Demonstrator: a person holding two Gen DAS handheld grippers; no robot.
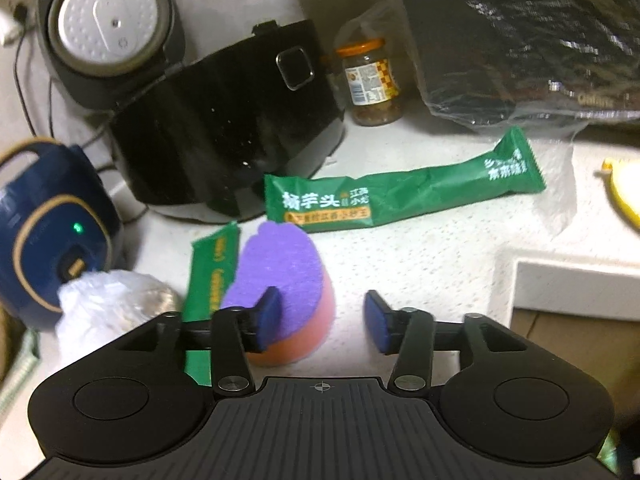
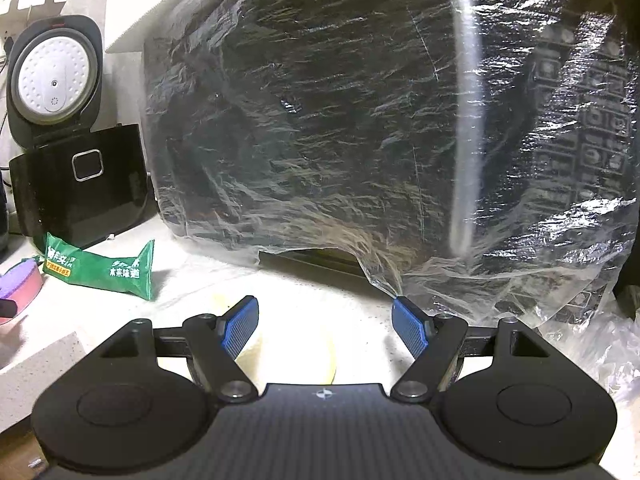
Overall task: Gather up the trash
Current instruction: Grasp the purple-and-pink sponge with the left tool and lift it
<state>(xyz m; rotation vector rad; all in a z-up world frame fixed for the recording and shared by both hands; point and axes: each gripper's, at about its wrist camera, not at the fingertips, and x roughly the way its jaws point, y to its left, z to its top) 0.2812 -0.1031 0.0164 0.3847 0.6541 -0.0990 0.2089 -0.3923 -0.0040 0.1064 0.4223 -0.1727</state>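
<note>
Left gripper (image 1: 322, 322): jaws open, nothing between them, above the white desk (image 1: 420, 264). Its left pad overlaps the sponge (image 1: 280, 280) in view; contact cannot be judged.

Right gripper (image 2: 325, 326): jaws open, empty. A pale yellow round item (image 2: 292, 360) lies on the desk under and between the fingers, overexposed, identity unclear.

Trash count, left view: two green wrappers. Long wrapper (image 1: 400, 196) lies flat across the middle of the desk, its left end just in front of the black cooker (image 1: 224, 136). Second wrapper (image 1: 210, 280) lies near left, partly under the sponge, running toward the gripper body. The right view shows one green wrapper (image 2: 100, 268) at far left, in front of the cooker.

One sponge: purple top, pink base, near left of centre.

Cookers: two. The black one stands far left with its lid (image 1: 108, 20) open upright. A blue one (image 1: 52, 224) sits at the left edge, green light on.

One jar (image 1: 372, 80), orange lid, stands upright to the right of the black cooker.

One white crumpled bag (image 1: 100, 304), near left, in front of the blue cooker.

One large black appliance under clear plastic film (image 2: 360, 120), far right; it fills most of the right view.

One yellow item (image 1: 624, 192) at the right edge, cut off.
</note>
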